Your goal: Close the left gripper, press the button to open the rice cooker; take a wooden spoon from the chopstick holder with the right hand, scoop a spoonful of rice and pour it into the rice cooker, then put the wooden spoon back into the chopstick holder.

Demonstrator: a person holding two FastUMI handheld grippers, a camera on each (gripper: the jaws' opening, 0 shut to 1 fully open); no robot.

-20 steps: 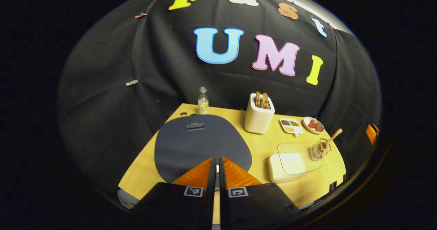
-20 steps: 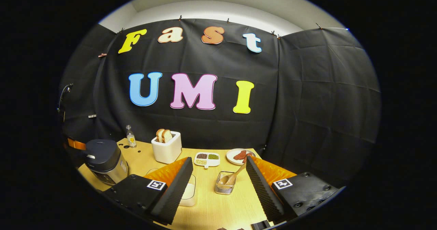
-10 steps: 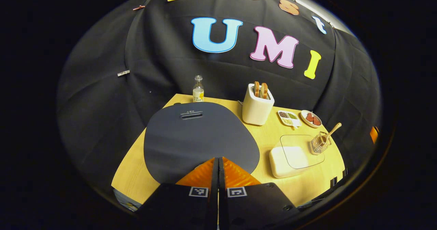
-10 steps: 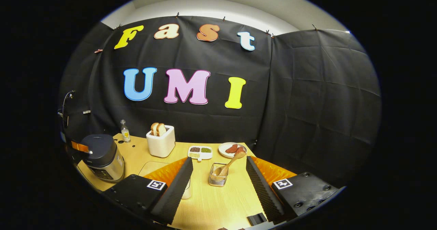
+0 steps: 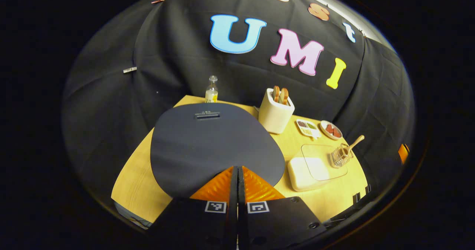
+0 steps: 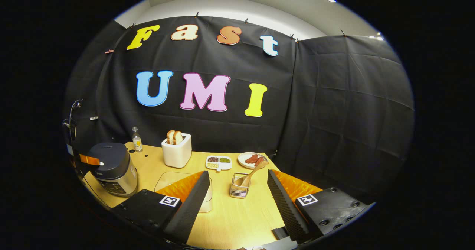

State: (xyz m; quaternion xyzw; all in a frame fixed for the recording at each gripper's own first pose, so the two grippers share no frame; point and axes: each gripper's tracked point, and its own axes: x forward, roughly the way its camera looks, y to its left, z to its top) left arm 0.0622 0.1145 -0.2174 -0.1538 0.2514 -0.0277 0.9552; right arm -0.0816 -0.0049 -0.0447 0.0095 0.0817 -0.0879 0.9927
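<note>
The rice cooker (image 5: 207, 146) has a dark grey lid, which is down. My left gripper (image 5: 237, 168) is shut with nothing in it, and its tips are just over the lid's near edge. In the right gripper view the cooker (image 6: 115, 168) stands at the table's left, with the left gripper (image 6: 89, 159) at its lid. The wooden spoon (image 6: 254, 172) leans in the wire chopstick holder (image 6: 238, 191). My right gripper (image 6: 238, 173) is open, short of the holder. A white rice box (image 5: 302, 174) lies beside the holder (image 5: 338, 158), partly behind a finger (image 6: 193, 198).
A clear lid (image 5: 324, 161) lies partly over the rice box. At the back stand a small bottle (image 5: 211, 91), a white toaster (image 5: 274, 112) with bread, a divided seasoning dish (image 5: 307, 128) and a plate (image 5: 331, 130) of red food. The wooden table (image 6: 237, 220) ends at the black cloth.
My left gripper has come down closer to the cooker lid, which now looks larger. The right gripper has shifted slightly and stays open; the spoon is still in the holder.
</note>
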